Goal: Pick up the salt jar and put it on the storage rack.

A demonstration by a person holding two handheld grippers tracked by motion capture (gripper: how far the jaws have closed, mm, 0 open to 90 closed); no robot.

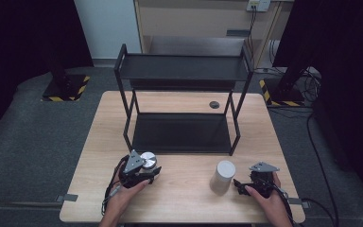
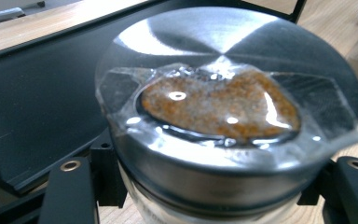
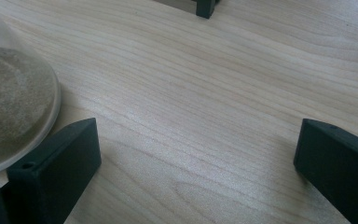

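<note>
**Spotter:** How do the jaws stand?

**Operator:** On my left gripper (image 1: 152,175) they're closed against a round glass jar with a brushed silver metal lid (image 2: 223,93). In the left gripper view I see a black jaw hard against each flank of it, just under the lid's rim. On my right gripper (image 3: 193,163) they stand wide apart, with bare pale wood between them.

**Spotter:** Where is the jar?

**Operator:** Near the front edge of the light wooden table (image 1: 189,198), left of the middle, just short of the rack. From above, its lid (image 1: 148,160) shows beside the grey three-cornered plate on my left gripper. There's a crumpled piece of clear tape stuck across the lid, with an orange-brown patch under it.

**Spotter:** And by your right?

**Operator:** A pale, matte, upright cylinder-shaped container (image 1: 223,176) stands just left of the right gripper's tips in the high view. In the right gripper view its rounded speckled edge (image 3: 14,107) sits just beyond my left-hand jaw; whether the two touch I can't tell.

**Spotter:** Farther out?

**Operator:** A black metal two-tier shelf rack (image 1: 182,68) stands across the table's far half, its lower tier a dark flat panel on the tabletop. Beyond that tier, a small dark round cable grommet (image 1: 214,104) is set into the tabletop. Behind the table I see a pale wooden cabinet (image 1: 194,21).
</note>
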